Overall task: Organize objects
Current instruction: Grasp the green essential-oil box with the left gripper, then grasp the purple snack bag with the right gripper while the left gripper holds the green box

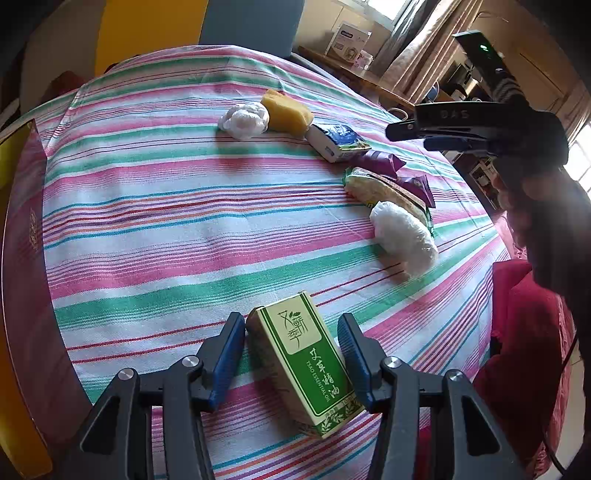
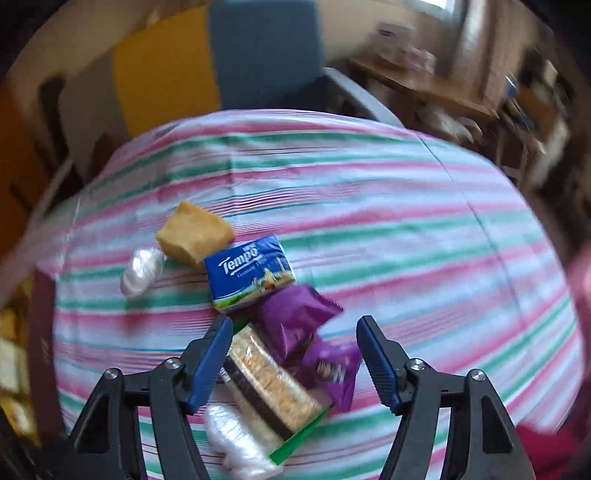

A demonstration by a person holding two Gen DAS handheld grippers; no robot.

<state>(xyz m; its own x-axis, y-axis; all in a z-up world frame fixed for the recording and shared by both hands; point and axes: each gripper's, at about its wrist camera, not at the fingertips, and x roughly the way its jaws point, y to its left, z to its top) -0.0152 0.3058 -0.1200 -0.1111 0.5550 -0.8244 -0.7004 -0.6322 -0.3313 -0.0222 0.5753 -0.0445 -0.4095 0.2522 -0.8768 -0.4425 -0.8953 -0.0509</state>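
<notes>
A green essential-oil box (image 1: 306,362) sits slanted between the blue pads of my left gripper (image 1: 291,350). One pad meets its upper left edge and the other its lower right corner, so the gripper is shut on it. Along the right of the striped cloth lie a yellow sponge (image 1: 286,110), a white crumpled bag (image 1: 243,118), a blue Tempo tissue pack (image 2: 251,271), two purple snack packets (image 2: 291,325), a cracker pack (image 2: 269,398) and another white bag (image 2: 236,439). My right gripper (image 2: 293,328) hovers open over the purple packets and crackers, gripping nothing.
The striped tablecloth (image 1: 166,221) covers the table. A dark red box (image 1: 22,258) stands along its left edge. A blue chair (image 1: 251,22) is behind the far edge. Red fabric (image 1: 524,332) lies off the right side, by a person's dark sleeve (image 1: 561,240).
</notes>
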